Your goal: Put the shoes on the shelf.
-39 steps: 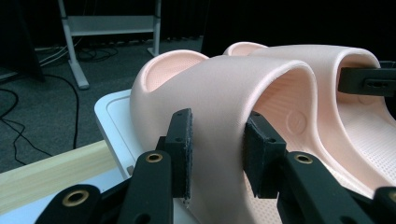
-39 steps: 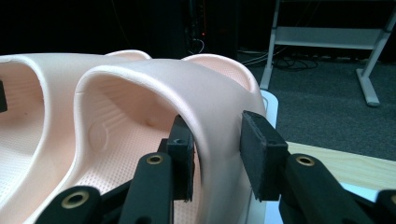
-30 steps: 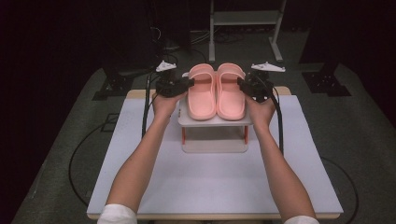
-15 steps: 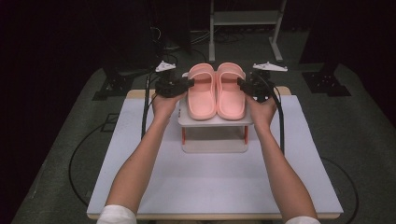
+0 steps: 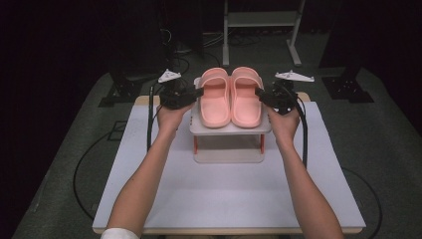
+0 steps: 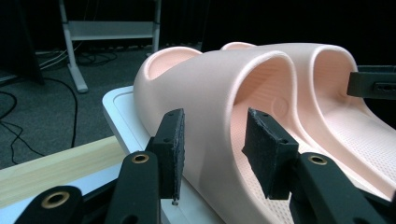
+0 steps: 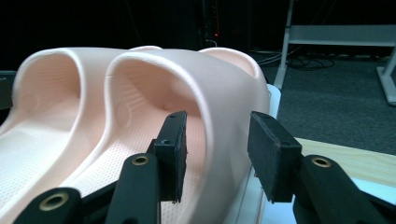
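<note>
Two pink slippers sit side by side on a small white stand at the far middle of the table. The left slipper has the left gripper at its outer wall; the jaws straddle that wall, spread, pads clear of it, and have just been opening. The right slipper has the right gripper at its outer wall in the same way: jaws either side of the wall, apart from it, also just been opening. Both slippers rest flat, toes pointing away from the person.
</note>
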`<action>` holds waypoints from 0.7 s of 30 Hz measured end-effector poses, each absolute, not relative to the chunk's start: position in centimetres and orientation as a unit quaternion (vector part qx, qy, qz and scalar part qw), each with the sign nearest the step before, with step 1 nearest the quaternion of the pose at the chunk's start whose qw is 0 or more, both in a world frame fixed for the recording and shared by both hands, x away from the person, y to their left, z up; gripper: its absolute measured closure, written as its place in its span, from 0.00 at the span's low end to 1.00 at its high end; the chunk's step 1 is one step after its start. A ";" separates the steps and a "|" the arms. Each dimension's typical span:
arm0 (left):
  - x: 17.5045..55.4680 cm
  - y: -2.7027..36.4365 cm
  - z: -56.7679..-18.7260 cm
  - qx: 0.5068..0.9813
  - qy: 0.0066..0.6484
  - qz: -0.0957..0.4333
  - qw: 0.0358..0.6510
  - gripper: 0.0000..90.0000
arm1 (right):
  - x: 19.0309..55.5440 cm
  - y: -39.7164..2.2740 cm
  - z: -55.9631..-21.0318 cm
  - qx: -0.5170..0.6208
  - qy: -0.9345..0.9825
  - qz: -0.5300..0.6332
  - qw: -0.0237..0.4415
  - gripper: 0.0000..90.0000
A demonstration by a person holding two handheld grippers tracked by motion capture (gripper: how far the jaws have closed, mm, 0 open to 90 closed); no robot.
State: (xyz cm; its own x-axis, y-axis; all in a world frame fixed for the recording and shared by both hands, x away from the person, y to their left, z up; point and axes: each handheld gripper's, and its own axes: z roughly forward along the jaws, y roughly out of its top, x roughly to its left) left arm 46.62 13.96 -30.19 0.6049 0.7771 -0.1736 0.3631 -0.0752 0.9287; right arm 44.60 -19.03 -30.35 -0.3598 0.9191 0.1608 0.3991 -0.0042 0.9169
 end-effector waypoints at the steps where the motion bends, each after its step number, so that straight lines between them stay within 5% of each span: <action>1: 46.5 14.0 -30.2 0.708 0.401 0.188 0.550 0.64 | 44.5 -19.0 -30.4 0.504 0.655 0.502 0.255 0.63; 21: 45.3 13.8 -30.2 0.710 0.382 0.174 0.565 0.61 | 42.9 -20.7 -30.6 0.487 0.651 0.535 0.229 0.60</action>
